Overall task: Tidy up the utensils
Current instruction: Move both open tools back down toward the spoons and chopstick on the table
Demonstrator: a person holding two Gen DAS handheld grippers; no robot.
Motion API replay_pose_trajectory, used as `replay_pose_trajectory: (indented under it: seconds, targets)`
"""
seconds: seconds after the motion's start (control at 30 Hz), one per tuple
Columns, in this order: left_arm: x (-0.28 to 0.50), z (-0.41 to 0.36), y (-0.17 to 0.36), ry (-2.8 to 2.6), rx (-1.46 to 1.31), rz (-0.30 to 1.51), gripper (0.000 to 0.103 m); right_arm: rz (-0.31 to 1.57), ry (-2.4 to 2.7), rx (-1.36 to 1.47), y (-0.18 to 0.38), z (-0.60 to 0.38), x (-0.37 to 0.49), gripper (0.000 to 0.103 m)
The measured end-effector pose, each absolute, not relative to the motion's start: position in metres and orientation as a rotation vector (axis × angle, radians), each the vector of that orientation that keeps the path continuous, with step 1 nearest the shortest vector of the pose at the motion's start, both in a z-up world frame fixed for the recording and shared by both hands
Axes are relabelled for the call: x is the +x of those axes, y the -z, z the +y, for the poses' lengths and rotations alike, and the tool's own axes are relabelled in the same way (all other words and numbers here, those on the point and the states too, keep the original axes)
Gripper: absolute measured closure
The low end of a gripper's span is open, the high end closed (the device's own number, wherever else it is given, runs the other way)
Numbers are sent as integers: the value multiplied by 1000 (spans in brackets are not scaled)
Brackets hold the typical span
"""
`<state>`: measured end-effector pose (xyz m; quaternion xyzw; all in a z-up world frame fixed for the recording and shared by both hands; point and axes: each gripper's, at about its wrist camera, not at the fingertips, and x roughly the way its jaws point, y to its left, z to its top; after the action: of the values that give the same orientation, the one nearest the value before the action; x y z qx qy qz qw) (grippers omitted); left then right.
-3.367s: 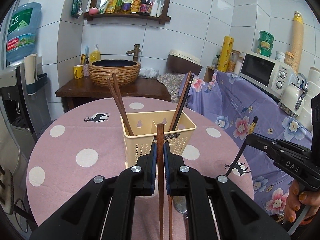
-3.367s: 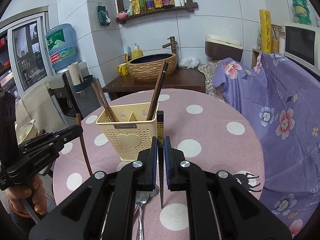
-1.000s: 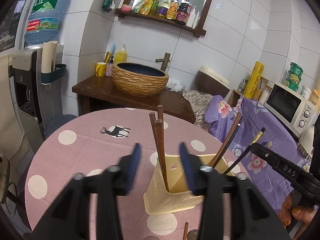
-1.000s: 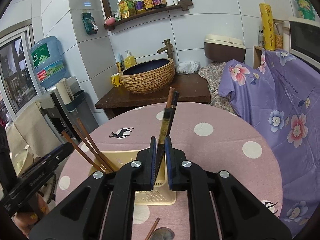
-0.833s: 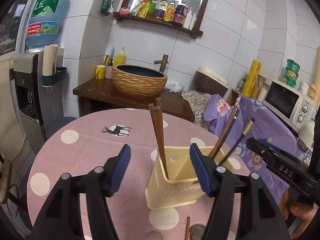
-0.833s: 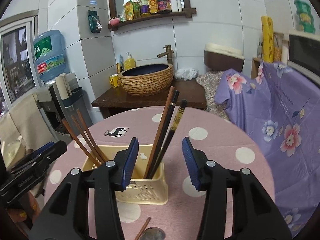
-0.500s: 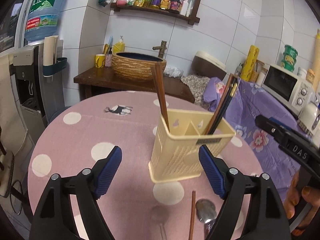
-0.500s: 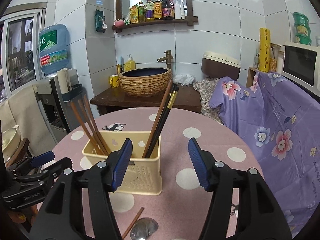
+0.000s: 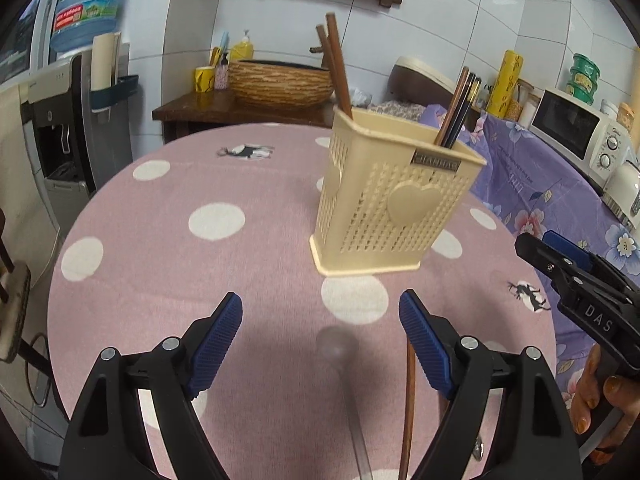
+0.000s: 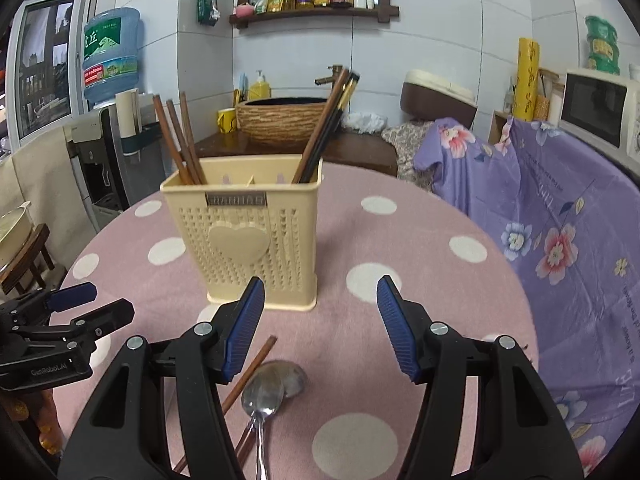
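Left wrist view: left tongs released, empty, over pink dotted table; cream perforated plastic utensil holder stands ahead, brown wooden chopsticks inside. Right wrist view: right tongs just opening, empty, above steel spoon and loose wooden chopstick lying on table.
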<state>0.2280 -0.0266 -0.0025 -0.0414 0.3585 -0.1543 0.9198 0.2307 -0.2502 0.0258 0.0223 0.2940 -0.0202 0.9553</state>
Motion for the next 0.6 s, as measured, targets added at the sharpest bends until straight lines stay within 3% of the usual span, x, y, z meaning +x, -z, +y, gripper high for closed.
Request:
replay_pose_trajectory:
  seconds: [0.07, 0.6]
  targets:
    - [224, -26, 11, 312, -87, 755, 23, 611, 48, 74, -16, -253, 228, 36]
    - [211, -39, 46, 322, -10, 882, 27, 709, 123, 130, 29, -269, 213, 36]
